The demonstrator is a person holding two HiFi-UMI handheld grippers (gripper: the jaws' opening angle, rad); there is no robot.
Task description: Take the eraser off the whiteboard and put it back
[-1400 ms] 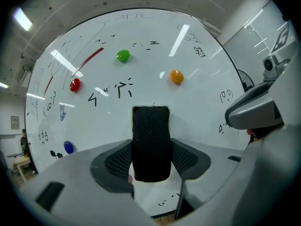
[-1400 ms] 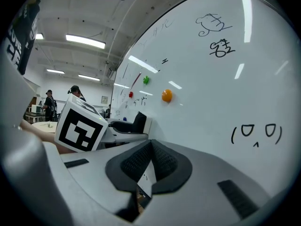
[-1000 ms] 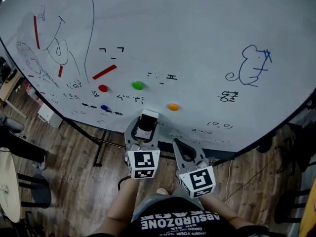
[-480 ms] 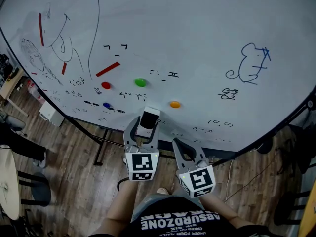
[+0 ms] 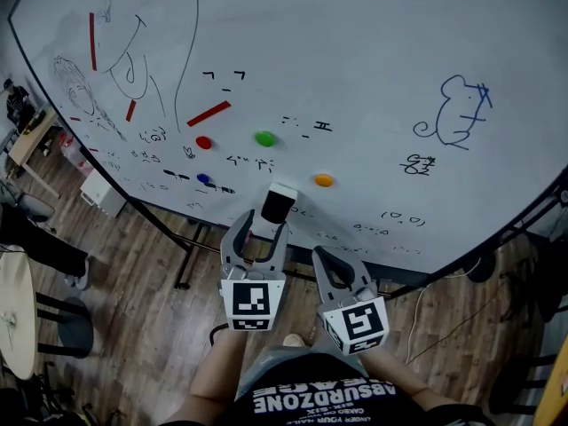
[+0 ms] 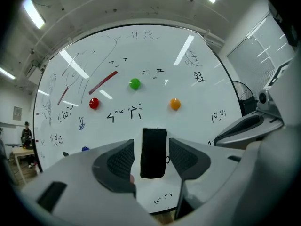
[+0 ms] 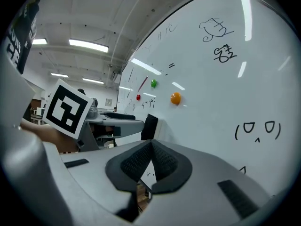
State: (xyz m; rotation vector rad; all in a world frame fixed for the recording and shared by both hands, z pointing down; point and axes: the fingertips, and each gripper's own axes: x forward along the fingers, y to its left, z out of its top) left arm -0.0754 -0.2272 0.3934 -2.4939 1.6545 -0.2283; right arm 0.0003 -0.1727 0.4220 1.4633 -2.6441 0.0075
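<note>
Your left tool [image 5: 262, 238] is spread: only its own view shows gaps beside the eraser [image 6: 154, 152] on the whiteboard [image 5: 373, 78]. Your right tool [image 7: 151, 147] is pressed together.

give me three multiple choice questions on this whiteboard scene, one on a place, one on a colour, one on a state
1. Where is the eraser?
A) between the left gripper's jaws
B) on a chair
C) on the floor

2. The rightmost round magnet is:
A) green
B) red
C) orange

3. The right gripper's jaws are:
A) wide apart
B) closed together, empty
C) clamped on a marker

Answers:
1 A, it stands between those jaws with a gap on either side.
2 C, it shows orange in every view.
3 B, the pads meet with nothing between them.
</note>
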